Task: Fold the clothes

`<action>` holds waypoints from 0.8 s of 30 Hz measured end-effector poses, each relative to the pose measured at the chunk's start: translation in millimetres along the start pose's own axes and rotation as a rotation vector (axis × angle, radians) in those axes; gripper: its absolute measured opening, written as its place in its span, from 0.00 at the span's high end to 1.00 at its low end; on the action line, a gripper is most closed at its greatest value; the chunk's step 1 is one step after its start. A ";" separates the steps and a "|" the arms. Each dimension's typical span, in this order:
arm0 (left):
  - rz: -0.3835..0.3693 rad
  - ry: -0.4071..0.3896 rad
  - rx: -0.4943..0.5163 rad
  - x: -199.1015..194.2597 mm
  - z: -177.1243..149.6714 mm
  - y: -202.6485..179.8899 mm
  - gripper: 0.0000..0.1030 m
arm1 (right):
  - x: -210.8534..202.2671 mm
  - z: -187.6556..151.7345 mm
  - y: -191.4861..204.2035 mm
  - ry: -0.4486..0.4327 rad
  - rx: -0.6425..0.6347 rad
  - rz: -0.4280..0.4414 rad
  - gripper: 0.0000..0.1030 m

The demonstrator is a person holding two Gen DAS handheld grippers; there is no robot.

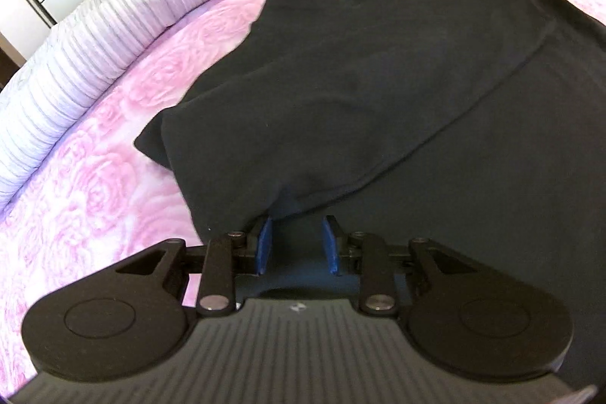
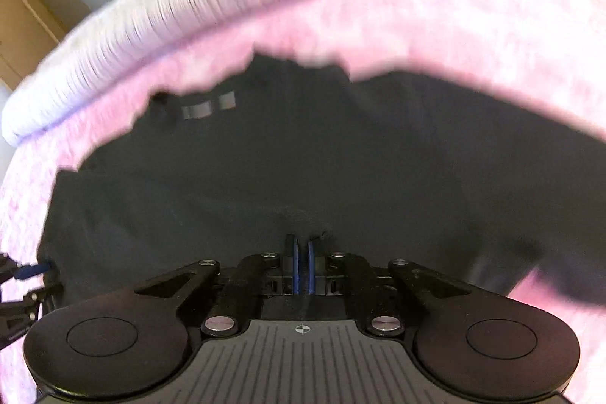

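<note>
Dark navy cotton T-shirt [image 1: 360,74] lies flat on the pink rose-patterned quilt [image 1: 94,184], one side folded inward, white neck label showing. Left gripper [image 1: 298,245] fingers spread at its hem; right gripper [image 2: 302,265] fingers pinch its fabric.

The left black two-finger gripper with blue pads [image 1: 297,245] sits low in the centre of its frame, jaws parted; the right black gripper with blue pads [image 2: 302,265] sits low centre in its own view, pads nearly together; it also shows in the left view's upper right corner.
</note>
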State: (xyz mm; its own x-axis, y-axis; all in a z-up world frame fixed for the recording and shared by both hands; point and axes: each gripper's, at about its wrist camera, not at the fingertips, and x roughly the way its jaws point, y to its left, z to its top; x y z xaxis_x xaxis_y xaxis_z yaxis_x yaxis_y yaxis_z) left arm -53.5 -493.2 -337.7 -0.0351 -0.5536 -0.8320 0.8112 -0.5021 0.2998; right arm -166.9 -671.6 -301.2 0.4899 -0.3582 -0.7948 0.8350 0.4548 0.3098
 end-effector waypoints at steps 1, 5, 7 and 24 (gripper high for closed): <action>-0.004 0.004 0.007 1.0 1.1 -3.8 0.75 | -2.3 0.3 -1.4 -0.008 -0.006 -0.005 0.97; -0.031 0.023 0.029 2.6 6.5 -19.8 0.77 | 6.4 -9.1 -8.1 0.059 -0.045 -0.037 0.92; -0.046 0.048 0.037 3.7 7.5 -24.6 0.77 | -3.5 -13.8 -9.9 0.035 -0.029 -0.063 0.87; -0.162 -0.080 0.274 -41.4 85.8 -111.0 0.42 | -187.6 -106.6 -128.7 -0.136 0.496 -0.331 0.58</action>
State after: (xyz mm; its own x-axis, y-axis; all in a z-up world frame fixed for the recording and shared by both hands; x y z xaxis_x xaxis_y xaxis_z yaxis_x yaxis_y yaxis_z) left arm -192.3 -471.5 -296.4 -0.2050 -0.4970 -0.8432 0.6043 -0.7419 0.2904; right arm -393.0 -575.9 -247.5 0.1844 -0.5313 -0.8269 0.9495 -0.1208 0.2895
